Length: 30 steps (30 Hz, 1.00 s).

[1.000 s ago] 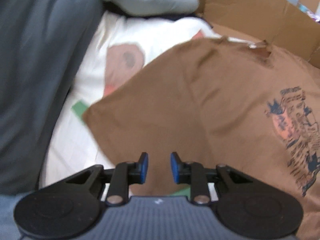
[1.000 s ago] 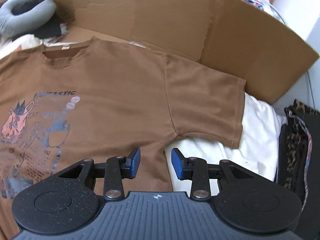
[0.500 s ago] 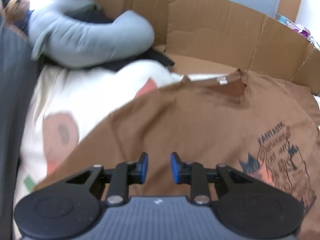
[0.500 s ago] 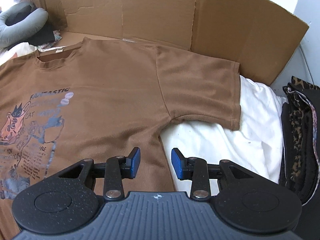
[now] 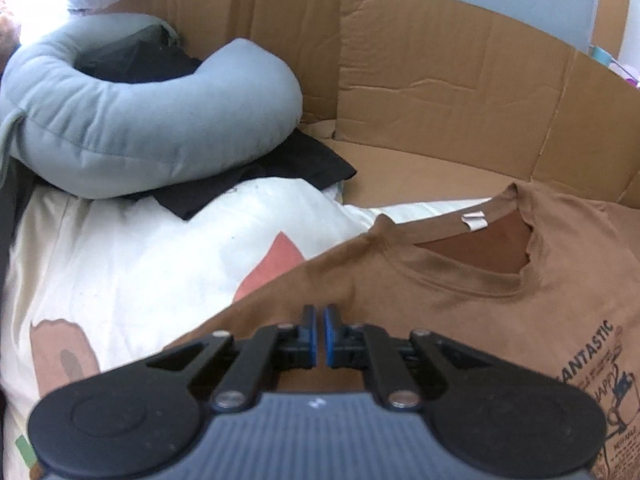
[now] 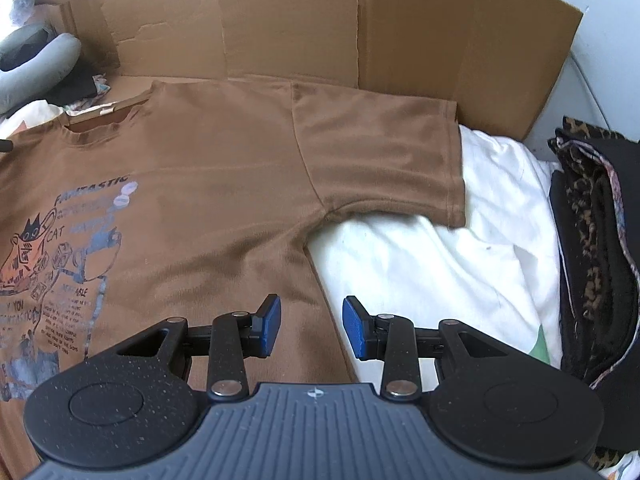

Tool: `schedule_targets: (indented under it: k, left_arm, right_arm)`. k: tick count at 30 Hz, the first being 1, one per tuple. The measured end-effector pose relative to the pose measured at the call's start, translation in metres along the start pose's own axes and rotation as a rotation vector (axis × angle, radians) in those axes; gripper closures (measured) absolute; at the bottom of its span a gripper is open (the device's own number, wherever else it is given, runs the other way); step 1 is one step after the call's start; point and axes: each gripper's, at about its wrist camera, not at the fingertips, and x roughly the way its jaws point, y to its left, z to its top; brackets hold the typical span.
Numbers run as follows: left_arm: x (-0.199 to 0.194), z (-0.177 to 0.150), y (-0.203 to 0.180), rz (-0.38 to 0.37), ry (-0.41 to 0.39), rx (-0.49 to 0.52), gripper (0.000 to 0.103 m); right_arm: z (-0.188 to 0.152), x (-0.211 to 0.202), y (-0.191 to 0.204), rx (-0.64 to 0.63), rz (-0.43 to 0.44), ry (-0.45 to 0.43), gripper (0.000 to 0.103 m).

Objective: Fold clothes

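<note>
Plainly soft stuff: brown short-sleeved cotton T-shirt (image 6: 208,184) with a blue-and-orange cat print, lying face up and spread open, with the hem end out of frame. Rests partly on the white printed bed cover (image 6: 440,264) and partly, at the collar end, on the flattened brown cardboard sheet (image 6: 300,28). Looks light, limp and not slippery; likely to sag and drag wherever lifted from one spot only, so best taken at a firm edge: shoulder seam, sleeve hem or side seam, two corners at once. Right-hand sleeve (image 6: 380,152) lies flat and stretched out sideways, unfolded. Ribbed neckline (image 5: 472,248) lies open with its small label showing.

Left gripper (image 5: 319,334) sits low over the shoulder beside the neckline, fingers clenched almost together, with the fabric puckering up toward the tips; cannot tell whether cloth is actually caught between them. Right gripper (image 6: 312,322) hovers level above the side seam just below the armpit, fingers spread wide and released, holding nothing.

Further out: curved grey-blue stuffed cushion (image 5: 140,136) on a black cloth (image 5: 260,176) to the left, and a dark leopard-patterned pile of clothing (image 6: 592,248) to the right.
</note>
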Motion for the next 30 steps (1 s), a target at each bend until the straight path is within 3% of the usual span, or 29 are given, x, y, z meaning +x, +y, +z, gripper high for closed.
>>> schedule_targets:
  k: [13,20,25,26,27,30]
  left_arm:
    - [0.008,0.003,0.009,0.059,-0.033,-0.045,0.1]
    - [0.016,0.006,-0.001,0.014,-0.026,-0.043,0.099]
    - [0.015,0.001,-0.027,-0.079,-0.005,-0.047,0.095]
    - [0.016,-0.001,-0.033,-0.095,0.0,-0.046,0.089]
    - [0.016,-0.002,-0.041,-0.101,0.0,-0.033,0.077]
    - [0.018,-0.008,-0.065,-0.124,0.003,0.003,0.072]
  right_arm:
    - [-0.005,0.004,-0.004,0.03,0.0,0.018,0.062]
    - [-0.004,0.004,-0.004,0.029,0.007,0.017,0.062]
    - [-0.001,0.004,-0.002,0.029,0.007,0.007,0.062]
    - [-0.001,0.004,-0.002,0.029,0.007,0.003,0.061]
    - [0.0,0.003,-0.002,0.029,0.007,0.001,0.061]
    - [0.0,0.003,0.0,0.024,0.008,-0.003,0.061]
